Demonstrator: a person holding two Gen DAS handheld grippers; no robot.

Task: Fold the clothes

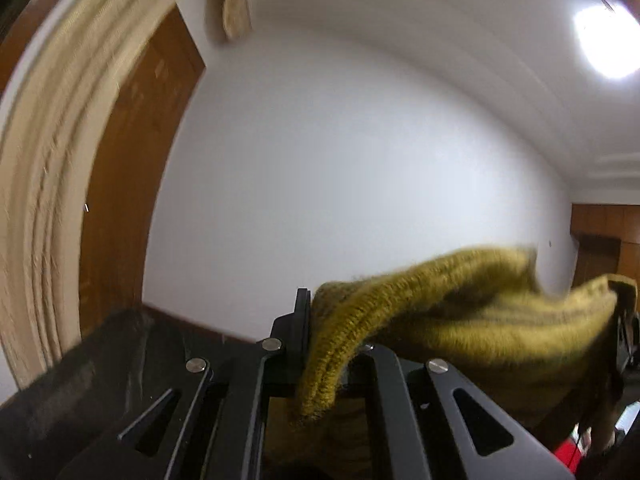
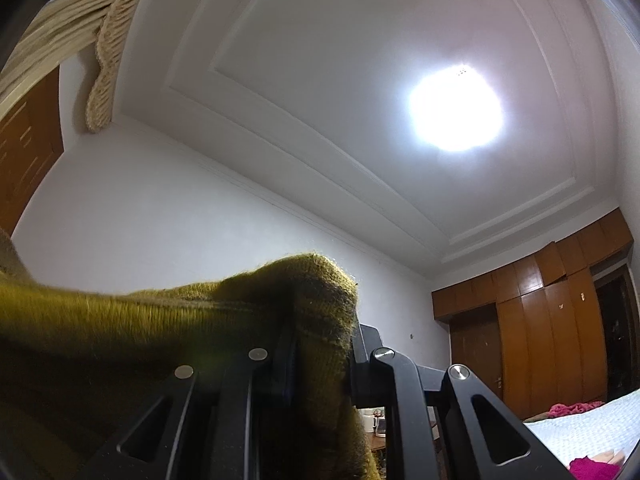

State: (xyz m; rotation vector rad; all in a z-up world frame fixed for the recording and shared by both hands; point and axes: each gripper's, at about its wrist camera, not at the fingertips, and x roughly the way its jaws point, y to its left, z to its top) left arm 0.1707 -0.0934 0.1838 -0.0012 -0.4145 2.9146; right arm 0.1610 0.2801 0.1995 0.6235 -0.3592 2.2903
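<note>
An olive-yellow knitted garment (image 1: 460, 304) is held up in the air between both grippers. My left gripper (image 1: 320, 332) is shut on a ribbed edge of the knit, which folds over its right finger and stretches away to the right. In the right wrist view the same knit (image 2: 160, 320) comes in from the left and drapes over my right gripper (image 2: 324, 344), which is shut on a bunched corner of it. Both grippers point toward the white wall. The lower part of the garment hangs out of sight.
Beige curtains (image 1: 52, 160) and a brown wooden door (image 1: 124, 184) stand at the left. A ceiling lamp (image 2: 456, 108) glares overhead. Wooden wardrobes (image 2: 552, 328) line the right wall. A bed (image 2: 588, 428) with a white cover carries pink clothes (image 2: 576, 410) at lower right.
</note>
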